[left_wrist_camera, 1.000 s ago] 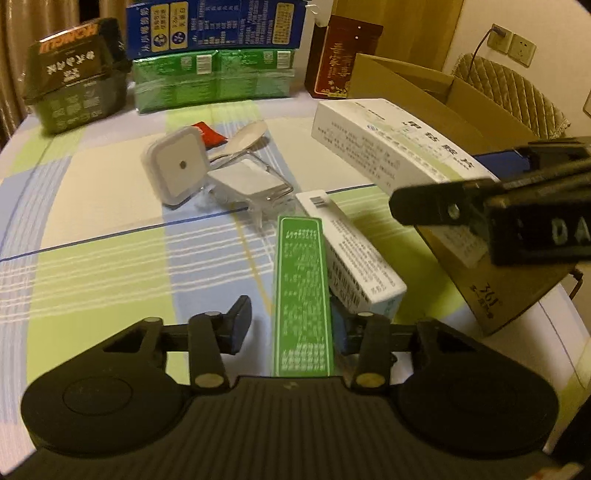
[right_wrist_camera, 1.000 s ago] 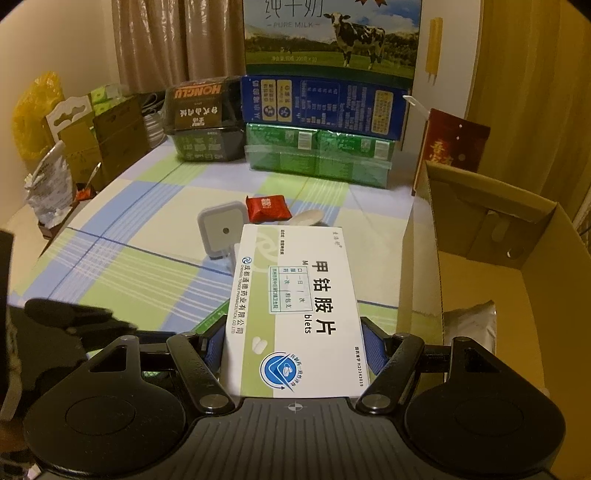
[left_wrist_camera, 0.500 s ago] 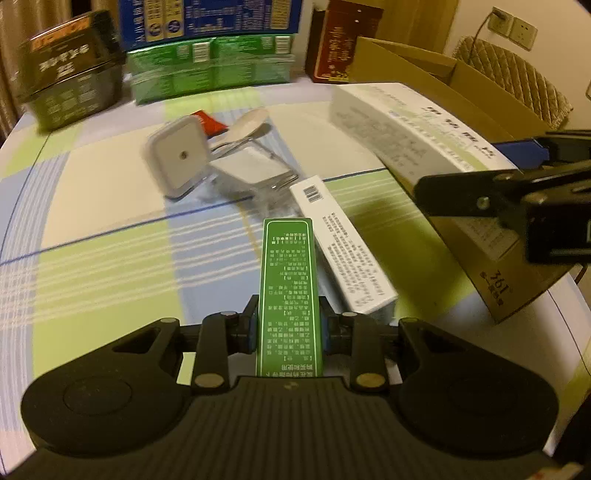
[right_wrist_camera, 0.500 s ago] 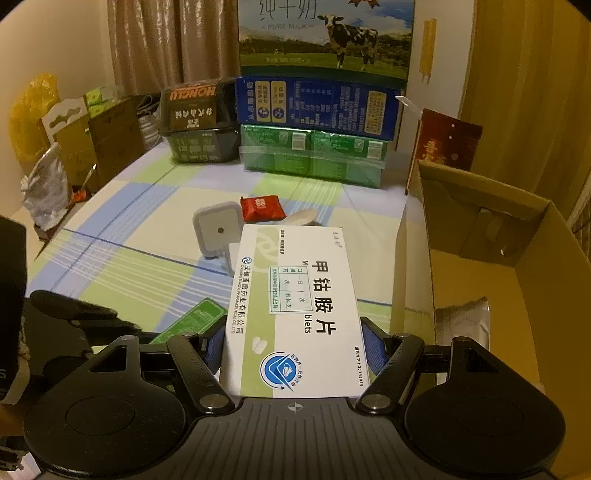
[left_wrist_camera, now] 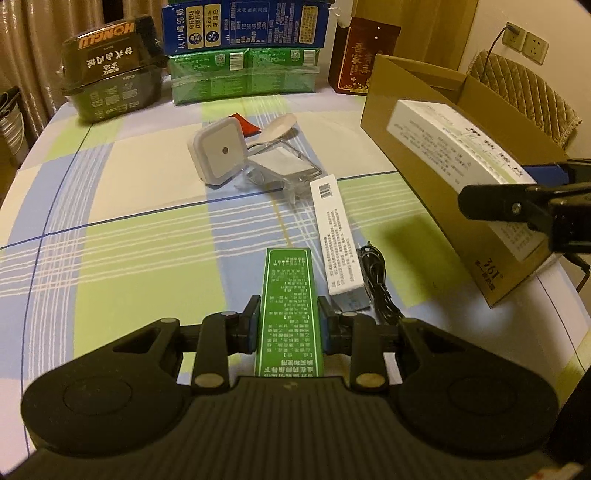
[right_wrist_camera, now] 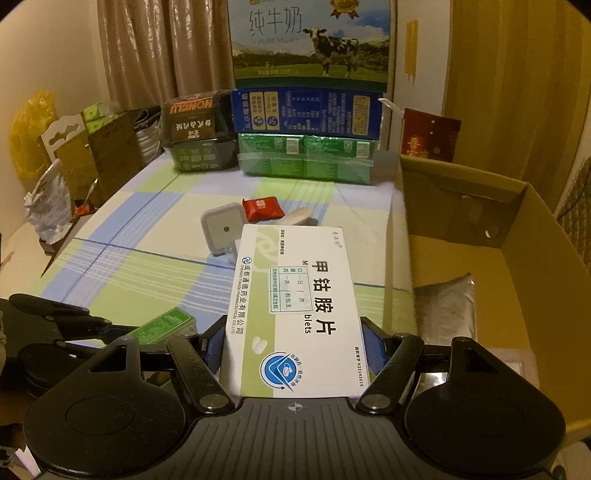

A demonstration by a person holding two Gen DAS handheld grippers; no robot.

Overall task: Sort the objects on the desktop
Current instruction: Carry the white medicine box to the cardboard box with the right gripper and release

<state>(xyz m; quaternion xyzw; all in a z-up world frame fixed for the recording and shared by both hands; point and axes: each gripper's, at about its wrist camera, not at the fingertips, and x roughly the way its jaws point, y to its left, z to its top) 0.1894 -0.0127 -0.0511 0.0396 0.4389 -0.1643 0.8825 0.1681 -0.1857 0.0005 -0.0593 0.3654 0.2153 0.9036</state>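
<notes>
My left gripper (left_wrist_camera: 289, 321) is shut on a narrow green box (left_wrist_camera: 289, 295), lifted above the checked tablecloth. A long white box (left_wrist_camera: 335, 236) lies on the cloth just ahead to the right, with a black cable (left_wrist_camera: 376, 280) beside it. My right gripper (right_wrist_camera: 293, 343) is shut on a large white medicine box (right_wrist_camera: 295, 302), held level beside the left wall of the open cardboard box (right_wrist_camera: 491, 254). In the left wrist view that medicine box (left_wrist_camera: 454, 147) hangs against the cardboard box (left_wrist_camera: 413, 92) at the right. A silver pouch (right_wrist_camera: 447, 306) lies inside the cardboard box.
A white square night light (left_wrist_camera: 218, 151), a clear plastic package (left_wrist_camera: 280, 166), a white spoon (left_wrist_camera: 277, 125) and a red packet (right_wrist_camera: 263, 208) lie mid-table. Green cartons (left_wrist_camera: 243, 74), a blue carton (left_wrist_camera: 243, 22), a dark snack box (left_wrist_camera: 110, 85) and a red box (left_wrist_camera: 364, 55) line the far edge.
My left gripper closed on the green box and raised it off the cloth, uncovering the black cable. The right gripper carried the medicine box a little further toward the cardboard box.
</notes>
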